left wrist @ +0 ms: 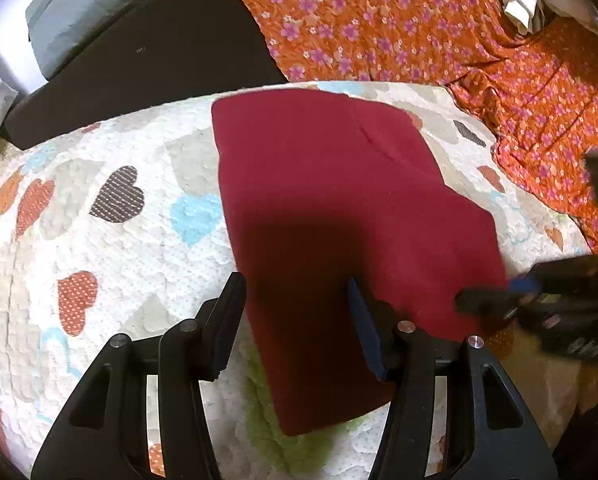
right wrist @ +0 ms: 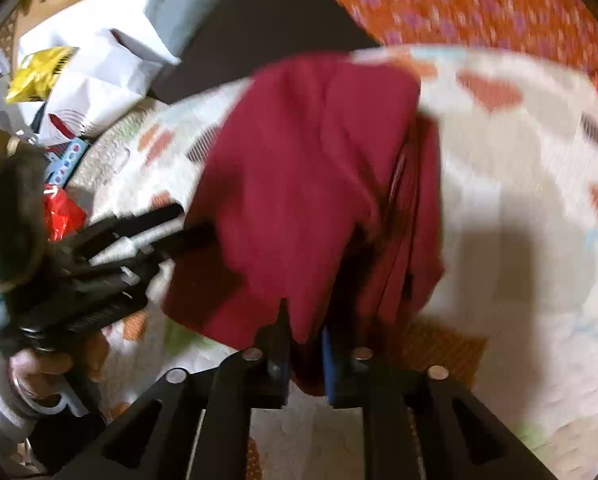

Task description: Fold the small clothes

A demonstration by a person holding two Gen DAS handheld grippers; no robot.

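Note:
A dark red garment lies folded flat on a white quilt with hearts. My left gripper is open, its two fingers straddling the garment's near left edge, just above it. My right gripper is shut on a corner of the red garment and lifts that part off the quilt, so the cloth hangs in folds. In the left wrist view the right gripper shows blurred at the garment's right corner. In the right wrist view the left gripper shows at the garment's left edge.
An orange flowered cloth lies beyond the quilt at the back and right. A dark flat slab with a grey case sits at the back left. White bags, a yellow packet and red plastic lie at the left.

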